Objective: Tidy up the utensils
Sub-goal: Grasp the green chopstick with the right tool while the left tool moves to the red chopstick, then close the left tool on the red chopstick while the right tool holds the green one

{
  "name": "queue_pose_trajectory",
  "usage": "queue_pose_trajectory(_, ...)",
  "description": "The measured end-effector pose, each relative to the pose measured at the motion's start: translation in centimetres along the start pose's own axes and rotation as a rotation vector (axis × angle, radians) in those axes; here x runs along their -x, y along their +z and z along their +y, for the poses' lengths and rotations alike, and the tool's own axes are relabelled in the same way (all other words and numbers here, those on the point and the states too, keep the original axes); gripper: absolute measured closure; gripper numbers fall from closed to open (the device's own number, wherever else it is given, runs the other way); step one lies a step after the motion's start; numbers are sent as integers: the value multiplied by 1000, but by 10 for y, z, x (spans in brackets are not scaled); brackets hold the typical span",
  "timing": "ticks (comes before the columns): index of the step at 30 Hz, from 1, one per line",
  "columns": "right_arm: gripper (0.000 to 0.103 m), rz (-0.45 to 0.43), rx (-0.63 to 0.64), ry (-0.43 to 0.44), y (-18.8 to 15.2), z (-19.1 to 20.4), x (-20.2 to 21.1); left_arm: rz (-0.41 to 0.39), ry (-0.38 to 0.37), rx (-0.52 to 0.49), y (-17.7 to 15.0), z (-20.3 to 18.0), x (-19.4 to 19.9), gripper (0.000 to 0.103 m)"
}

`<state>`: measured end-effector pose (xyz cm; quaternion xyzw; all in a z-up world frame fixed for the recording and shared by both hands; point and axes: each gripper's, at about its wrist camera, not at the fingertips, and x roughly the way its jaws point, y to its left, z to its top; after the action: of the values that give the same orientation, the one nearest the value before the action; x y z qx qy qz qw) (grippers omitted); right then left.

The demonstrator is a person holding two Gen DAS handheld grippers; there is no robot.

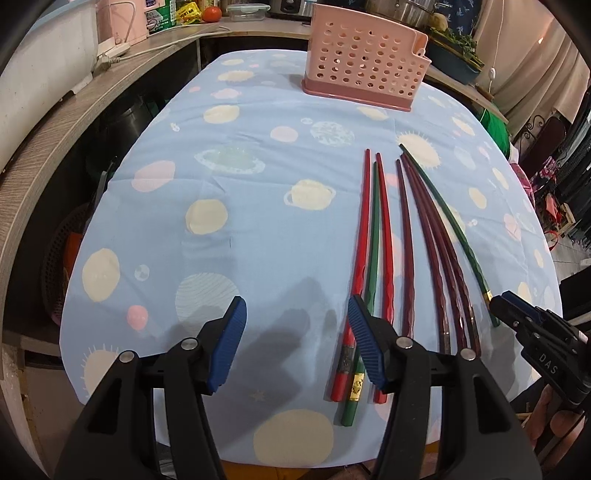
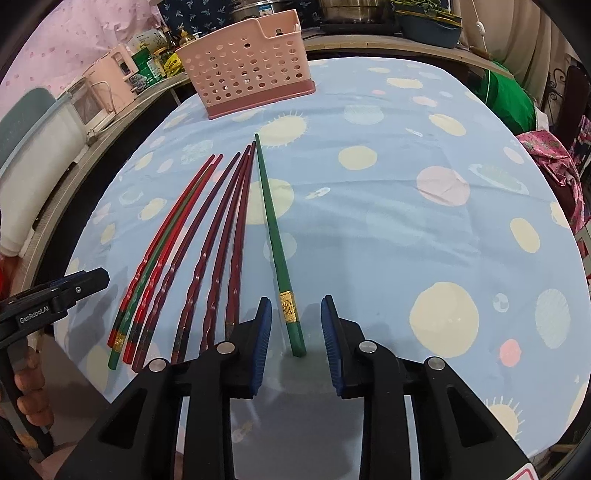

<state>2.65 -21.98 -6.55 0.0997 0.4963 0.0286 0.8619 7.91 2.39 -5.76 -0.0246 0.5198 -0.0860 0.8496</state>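
Observation:
Chopsticks lie fanned on the blue planet-print tablecloth (image 1: 258,177): two red ones (image 1: 364,229) with a green one (image 1: 373,251) between them, several dark maroon ones (image 1: 424,229), and a lone green one (image 2: 275,236) at the right. My left gripper (image 1: 297,306) is open low over the cloth, with nothing between its pads; its right finger (image 1: 364,332) overlaps the red handles. My right gripper (image 2: 295,306) straddles the lone green chopstick's gold-banded handle, pads clear of it on both sides. A pink perforated holder (image 1: 365,62) stands at the table's far side.
A wooden counter (image 1: 74,110) curves around the table's left and back, carrying a pink appliance (image 1: 122,18), a power strip, containers and pots. Green and pink fabric (image 2: 517,99) sits off the right edge. The left gripper's tip (image 2: 85,280) shows beside the red handles.

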Motion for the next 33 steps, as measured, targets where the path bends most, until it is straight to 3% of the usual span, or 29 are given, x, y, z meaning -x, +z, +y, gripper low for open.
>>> queue_pose_trajectory(8, 93, -5, 28, -33, -4, 1, -5, 18, -11, 3, -8, 1, 0, 48)
queue_pose_trajectory(33, 94, 1, -24, 0, -8, -7, -1, 69, -31, -3, -20, -5, -10, 49)
